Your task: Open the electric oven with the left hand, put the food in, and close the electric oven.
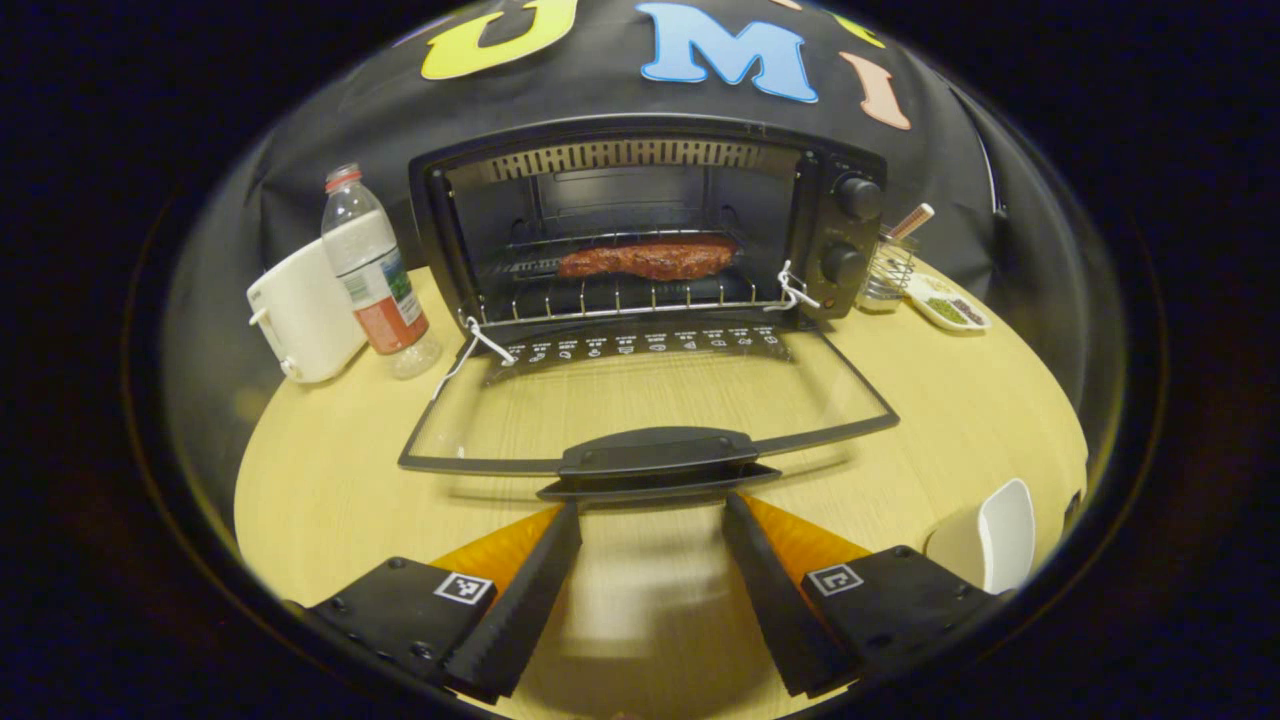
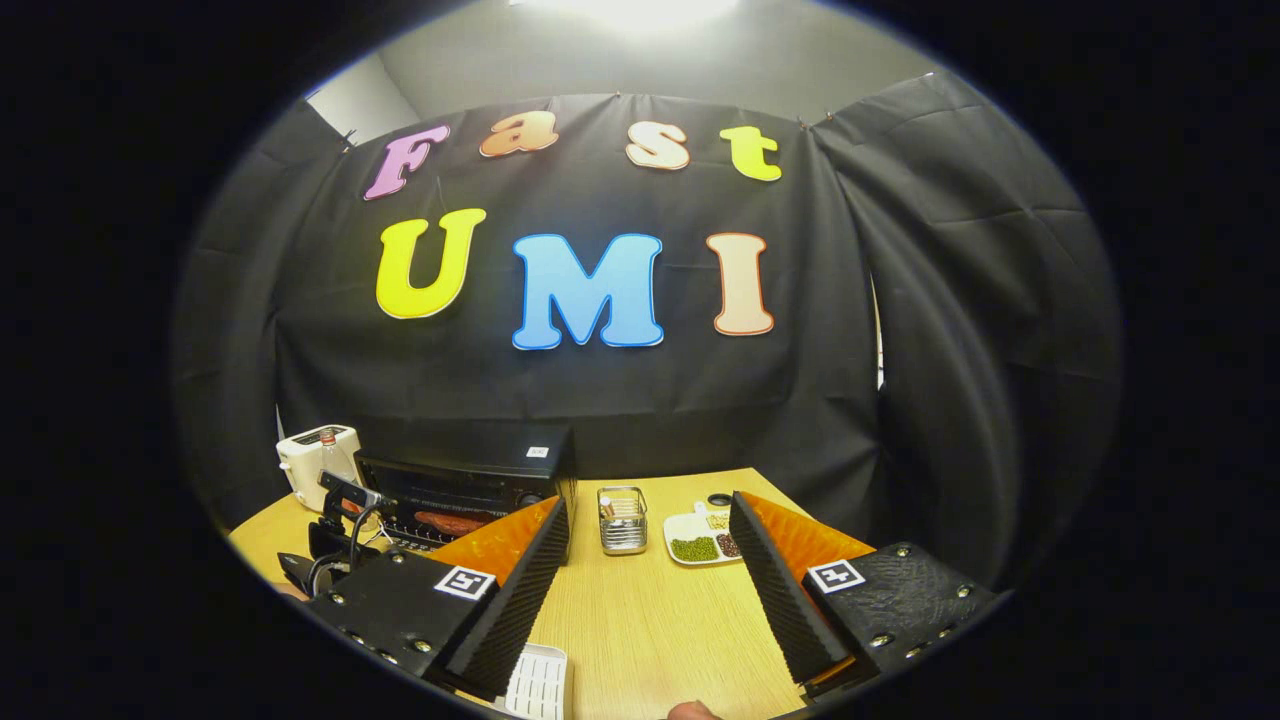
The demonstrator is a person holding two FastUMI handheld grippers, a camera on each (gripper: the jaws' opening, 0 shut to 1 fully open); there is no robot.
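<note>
The food (image 1: 647, 258) is seen on the rack inside the electric oven (image 1: 650, 230). Its glass door (image 1: 650, 400), probably rigid and fragile, is best lifted by the handle (image 1: 655, 455). The left hand-held gripper (image 1: 650, 520) is held open just before it.

Both views are dim toward the rim and brighter mid-frame, with strong fisheye bending that curves the table (image 1: 960, 420) edge. In the right gripper view a blown-out ceiling light (image 2: 645, 10) glares high above the hand-held gripper (image 2: 650, 560). In the left gripper view the oven door (image 1: 650, 400) glass, just ahead of the fingertips, carries soft reflections and casts a faint shadow on the table. Focus is fairly sharp, softening at the edges.
</note>
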